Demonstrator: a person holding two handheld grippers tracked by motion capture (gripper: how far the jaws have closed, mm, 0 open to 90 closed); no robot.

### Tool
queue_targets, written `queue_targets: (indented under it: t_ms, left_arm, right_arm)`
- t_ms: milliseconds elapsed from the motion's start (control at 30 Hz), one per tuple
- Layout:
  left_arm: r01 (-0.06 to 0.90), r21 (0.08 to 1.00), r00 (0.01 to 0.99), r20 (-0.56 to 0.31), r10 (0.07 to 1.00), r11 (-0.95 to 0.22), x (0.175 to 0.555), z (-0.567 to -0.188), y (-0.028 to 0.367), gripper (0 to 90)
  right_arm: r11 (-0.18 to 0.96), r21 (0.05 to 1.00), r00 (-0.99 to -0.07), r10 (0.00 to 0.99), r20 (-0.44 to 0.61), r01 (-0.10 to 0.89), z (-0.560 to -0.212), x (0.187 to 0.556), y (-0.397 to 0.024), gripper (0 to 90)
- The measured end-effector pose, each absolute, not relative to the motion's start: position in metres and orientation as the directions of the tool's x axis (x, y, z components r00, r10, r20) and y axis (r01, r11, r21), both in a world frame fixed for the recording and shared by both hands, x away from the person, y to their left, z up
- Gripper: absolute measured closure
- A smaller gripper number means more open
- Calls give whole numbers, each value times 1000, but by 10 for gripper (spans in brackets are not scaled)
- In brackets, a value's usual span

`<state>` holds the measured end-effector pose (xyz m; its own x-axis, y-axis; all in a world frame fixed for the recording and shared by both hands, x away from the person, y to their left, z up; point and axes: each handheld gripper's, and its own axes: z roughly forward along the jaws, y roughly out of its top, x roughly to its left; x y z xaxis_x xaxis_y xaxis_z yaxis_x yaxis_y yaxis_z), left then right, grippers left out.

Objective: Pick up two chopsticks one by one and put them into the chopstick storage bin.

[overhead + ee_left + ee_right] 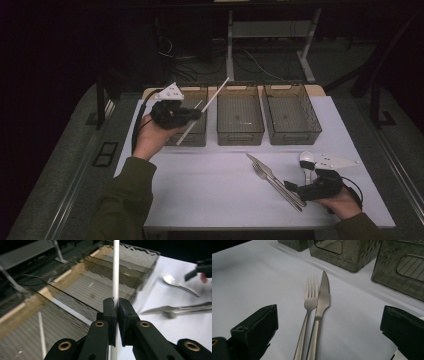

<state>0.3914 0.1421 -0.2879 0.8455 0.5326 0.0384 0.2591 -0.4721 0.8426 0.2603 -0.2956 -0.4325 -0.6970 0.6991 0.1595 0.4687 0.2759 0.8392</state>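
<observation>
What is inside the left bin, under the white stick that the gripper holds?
Inside the left bin lies another white stick on the ribbed floor. The held white stick, the left gripper and the hand cover part of that bin.

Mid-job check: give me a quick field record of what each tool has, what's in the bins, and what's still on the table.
left tool: shut on white chopstick, held over left bin
right tool: open, fork and knife between its jaws, not gripped
left bin: one white stick inside
middle bin: looks empty
right bin: looks empty
table: fork, knife, white spoon
</observation>
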Motion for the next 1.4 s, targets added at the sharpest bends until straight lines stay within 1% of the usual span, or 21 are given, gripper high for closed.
queue_targets:
  t_ms: [167,333,433,533,700,767,1000,1200,1267,1400]
  left_arm:
    - [255,845,829,58,556,-469,408,-281,144,845]
    - [268,849,809,58,585,-455,426,-284,149,845]
    - [295,842,796,45,604,-452,437,-293,152,845]
    - [328,809,786,53,616,-488,449,-304,157,845]
    - [388,796,747,23,664,-465,464,-320,165,844]
    - [417,790,733,1,680,-450,468,-327,168,844]
    - [480,757,706,-35,707,-443,472,-355,175,844]
    - [512,726,700,-42,713,-459,473,-372,179,844]
    - [525,722,692,-53,720,-451,473,-375,180,844]
    - [542,702,682,-47,730,-462,475,-379,182,843]
  right_arm:
    - [276,838,-697,699,161,470,-433,261,-296,15]
    - [272,841,-697,699,160,467,-433,261,-296,15]
    - [269,841,-696,699,164,469,-432,260,-297,15]
    - [267,843,-696,700,163,466,-431,260,-298,15]
    - [265,842,-694,700,166,469,-431,260,-299,15]
    - [265,843,-695,699,166,468,-431,260,-299,15]
    - [264,844,-695,699,166,467,-431,259,-299,15]
    - [265,843,-695,699,167,468,-431,259,-299,15]
    - [265,843,-696,699,166,468,-431,260,-299,15]
    - [267,842,-695,700,165,469,-431,260,-299,15]
